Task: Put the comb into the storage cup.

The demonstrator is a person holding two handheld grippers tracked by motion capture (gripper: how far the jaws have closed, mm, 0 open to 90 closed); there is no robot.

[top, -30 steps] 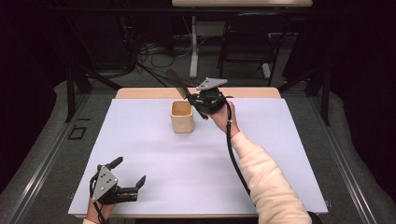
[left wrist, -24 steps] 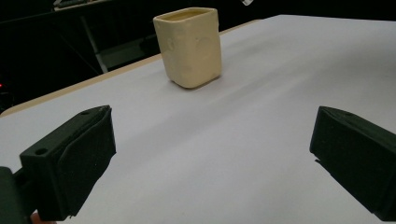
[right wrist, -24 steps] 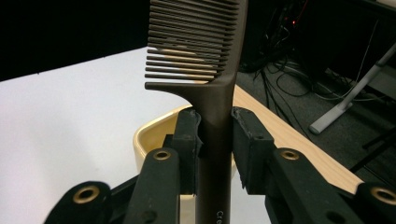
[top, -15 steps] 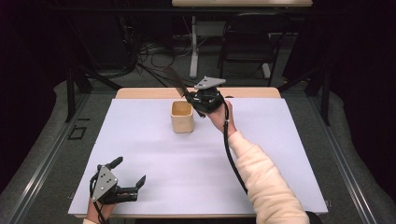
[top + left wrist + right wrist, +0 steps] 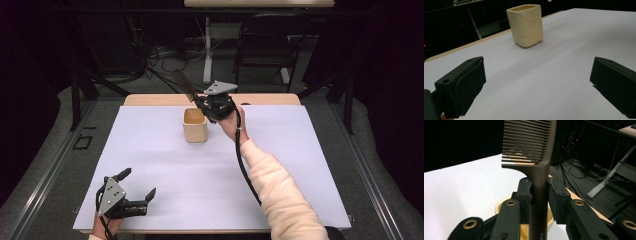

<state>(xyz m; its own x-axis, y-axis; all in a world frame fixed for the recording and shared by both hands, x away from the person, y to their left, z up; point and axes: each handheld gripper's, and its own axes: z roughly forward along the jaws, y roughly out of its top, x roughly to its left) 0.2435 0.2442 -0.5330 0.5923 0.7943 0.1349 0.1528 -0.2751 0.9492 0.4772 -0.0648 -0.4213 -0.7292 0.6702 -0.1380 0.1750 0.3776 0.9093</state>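
My right gripper is shut on the handle of a dark brown comb, whose toothed end points up and away. In the high view the right gripper hovers just right of and above a cream square cup at the table's far middle, with the comb slanting up to the left. The cup's rim shows below the jaws in the right gripper view. My left gripper rests open near the front left corner, nothing between its fingers. From there the cup stands well ahead.
A white sheet covers the table, with a wooden strip bare along the far edge. Beyond the table are cables, a table leg and a chair on a dark floor.
The right gripper with the comb has shifted slightly to the left, nearer over the cup. The left gripper has stayed still.
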